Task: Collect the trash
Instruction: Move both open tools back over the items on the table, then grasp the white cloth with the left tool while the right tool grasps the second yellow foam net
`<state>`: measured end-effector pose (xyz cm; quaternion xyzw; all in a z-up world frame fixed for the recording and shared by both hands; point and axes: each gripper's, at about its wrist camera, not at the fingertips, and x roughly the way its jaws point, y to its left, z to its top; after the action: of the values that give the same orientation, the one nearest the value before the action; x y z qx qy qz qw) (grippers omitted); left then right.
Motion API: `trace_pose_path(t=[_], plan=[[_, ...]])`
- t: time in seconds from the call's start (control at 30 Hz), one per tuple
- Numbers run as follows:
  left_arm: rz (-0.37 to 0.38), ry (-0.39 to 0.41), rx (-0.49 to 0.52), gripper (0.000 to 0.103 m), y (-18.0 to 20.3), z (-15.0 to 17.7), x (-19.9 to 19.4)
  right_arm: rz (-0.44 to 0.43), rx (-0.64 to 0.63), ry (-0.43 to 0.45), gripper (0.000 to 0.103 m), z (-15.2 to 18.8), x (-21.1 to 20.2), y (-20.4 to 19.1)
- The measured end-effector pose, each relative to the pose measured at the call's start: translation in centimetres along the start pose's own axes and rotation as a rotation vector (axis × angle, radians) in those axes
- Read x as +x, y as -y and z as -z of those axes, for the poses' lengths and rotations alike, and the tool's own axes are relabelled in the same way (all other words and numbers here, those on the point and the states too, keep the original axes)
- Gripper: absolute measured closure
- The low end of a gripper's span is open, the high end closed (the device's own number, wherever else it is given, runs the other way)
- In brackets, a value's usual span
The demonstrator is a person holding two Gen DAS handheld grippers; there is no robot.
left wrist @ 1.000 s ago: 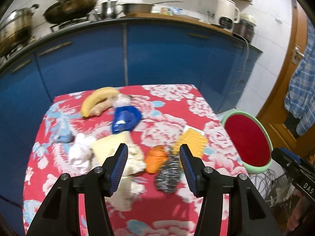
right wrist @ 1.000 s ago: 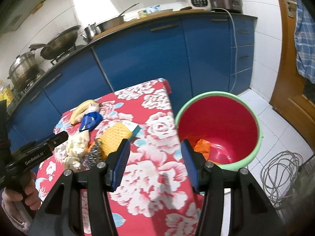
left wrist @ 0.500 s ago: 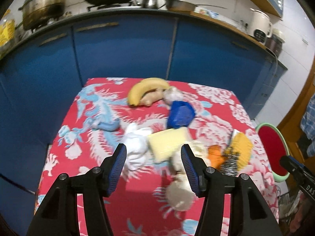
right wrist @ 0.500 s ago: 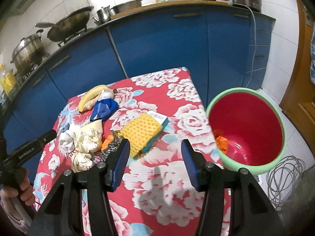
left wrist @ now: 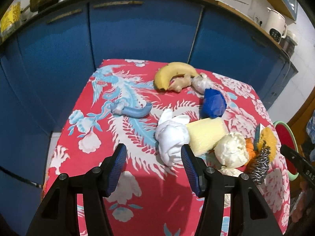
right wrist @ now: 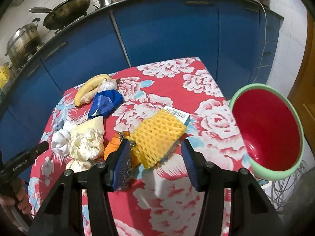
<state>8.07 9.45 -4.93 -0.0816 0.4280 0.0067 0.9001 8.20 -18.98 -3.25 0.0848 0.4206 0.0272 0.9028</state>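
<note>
Both claws, left (left wrist: 153, 165) and right (right wrist: 155, 162), gape empty; barcode label (right wrist: 177, 114) unreadable.

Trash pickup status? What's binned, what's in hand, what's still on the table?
Done: nothing shows in the visible part of the red bin.
In hand: nothing. The left gripper and right gripper are both open and empty.
Left: white wad, cream wad, blue wrapper, orange scrap and yellow foam net still lie on the table.

Beyond the claw, blue cabinet doors (right wrist: 163, 29) rise past the red floral cloth (right wrist: 208, 118), with a wok (right wrist: 67, 17), steamer pot (right wrist: 23, 41) and kettle (left wrist: 276, 24) on top.
</note>
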Motion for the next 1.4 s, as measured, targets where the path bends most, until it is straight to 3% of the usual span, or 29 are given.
trace_pose_path(t=[0.23,0.47,0.93,1.1,1.23,1.4], plan=[[0.068,-0.003,0.024,0.044,0.7,-0.5,0.7,0.014,0.021,-0.012,0.050,-0.6,1.8,-0.1],[0.072,-0.014,0.046,0.044,1.3,-0.8,1.8,0.006,0.017,-0.046,0.059,-0.4,3.0,-0.4],[0.068,-0.039,-0.010,0.045,0.9,-0.5,4.2,0.001,0.013,-0.037,0.068,-0.2,3.4,-0.4],[0.151,-0.053,-0.053,0.074,0.8,-0.6,4.9,0.002,0.002,-0.034,0.075,-0.5,3.7,-0.4],[0.145,-0.034,-0.060,0.080,1.1,-0.4,4.6,0.015,0.001,-0.016,0.078,-0.2,3.7,-0.6],[0.146,-0.011,-0.068,0.081,0.8,-0.3,3.4,-0.001,0.010,0.004,0.090,0.1,3.4,-0.8]])
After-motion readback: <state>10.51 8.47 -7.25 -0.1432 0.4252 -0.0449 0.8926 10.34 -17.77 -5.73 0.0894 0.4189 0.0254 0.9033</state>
